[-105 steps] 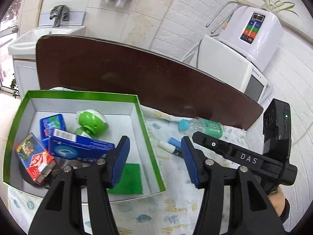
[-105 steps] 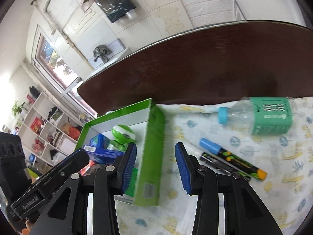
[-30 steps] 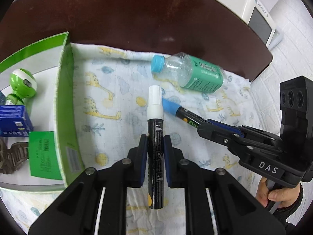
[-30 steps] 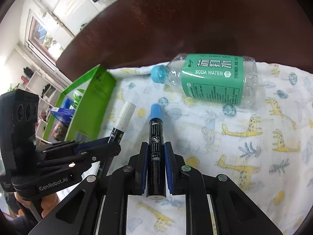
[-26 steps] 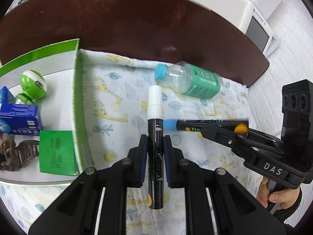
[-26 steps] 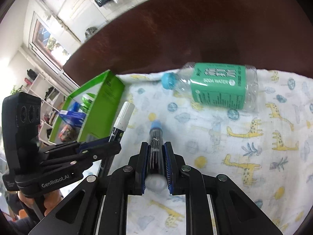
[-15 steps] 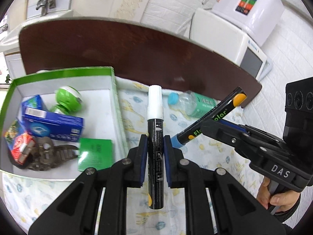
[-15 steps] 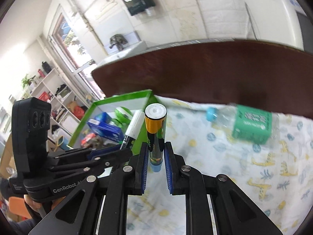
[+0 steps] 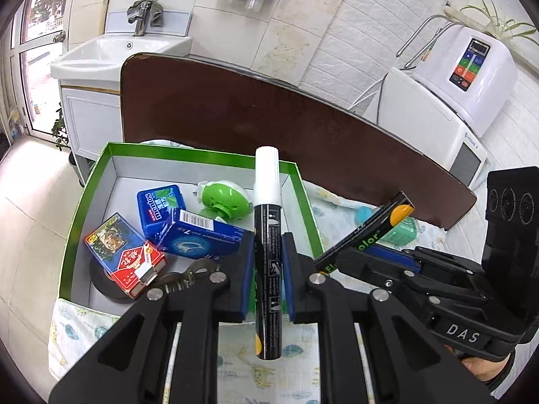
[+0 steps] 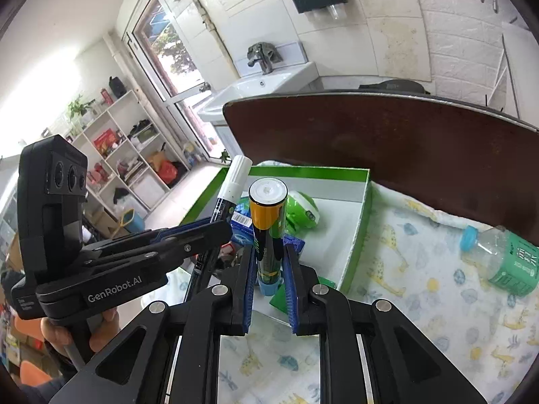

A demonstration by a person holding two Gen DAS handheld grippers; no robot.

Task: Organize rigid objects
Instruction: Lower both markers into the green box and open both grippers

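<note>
Green-rimmed box (image 9: 305,198) sits on the giraffe-print cloth (image 9: 242,363) over the worktop, and already holds several items: a blue mint tin (image 9: 158,203), a blue carton (image 9: 202,237), a red-and-blue card pack (image 9: 126,257), a green-and-white round gadget (image 9: 225,200), a dark tape roll (image 9: 104,284) and a green packet (image 10: 303,294).

Left gripper (image 9: 266,269): jaws pinching the white-capped marker (image 9: 267,235) at mid-barrel, cap pointing away from the camera, marker held above the near edge of the box.

Right gripper (image 10: 267,271): jaws pinching the blue-capped marker (image 10: 267,232), orange end up toward the camera, blue cap down, over the box's near wall.

Both markers are clear of the cloth and not yet in the box.

Status, by my reading: most loose items are boxed, and two markers are in transit. Remaining: set both markers down inside, then fetch the green-labelled water bottle (image 10: 505,262), which lies on its side on the cloth, well apart from the box. No other stray items visible.
</note>
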